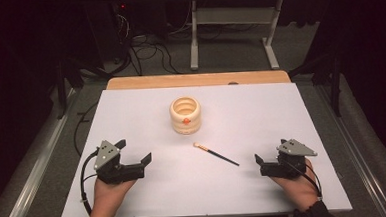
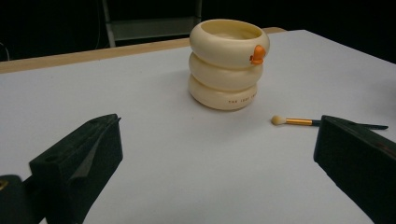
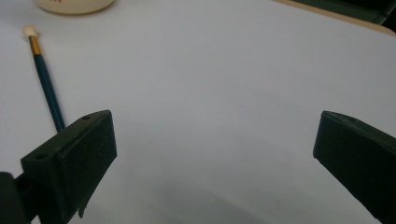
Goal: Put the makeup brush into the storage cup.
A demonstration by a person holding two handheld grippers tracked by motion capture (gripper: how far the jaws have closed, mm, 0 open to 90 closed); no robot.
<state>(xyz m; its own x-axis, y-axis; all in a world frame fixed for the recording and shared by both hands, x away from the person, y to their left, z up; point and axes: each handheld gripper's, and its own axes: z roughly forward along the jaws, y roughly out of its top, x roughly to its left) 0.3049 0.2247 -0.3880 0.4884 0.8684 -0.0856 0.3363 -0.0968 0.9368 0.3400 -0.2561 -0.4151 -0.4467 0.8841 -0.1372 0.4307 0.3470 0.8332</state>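
A person's two hands are resting on a white desk point(image 1: 136, 201), each holding a tool. At the left, the left tool point(image 1: 133, 154) is sitting near the desk's front edge with its jaws spread wide and nothing between them, angled towards the middle, where it is looking at a cream cup point(image 1: 185, 115) built like three stacked rings, with a small orange mark on its side. The cup is standing upright and open at the top, well back from both hands, seemingly placed to receive something. Just in front of it and to the right, a brush point(image 1: 216, 154) is lying flat on the desk, pale tip towards the cup, dark handle pointing at the right tool point(image 1: 258, 165). That tool, jaws likewise apart and empty, is waiting near the handle's end, which suggests it is the one meant to be picking the brush up.
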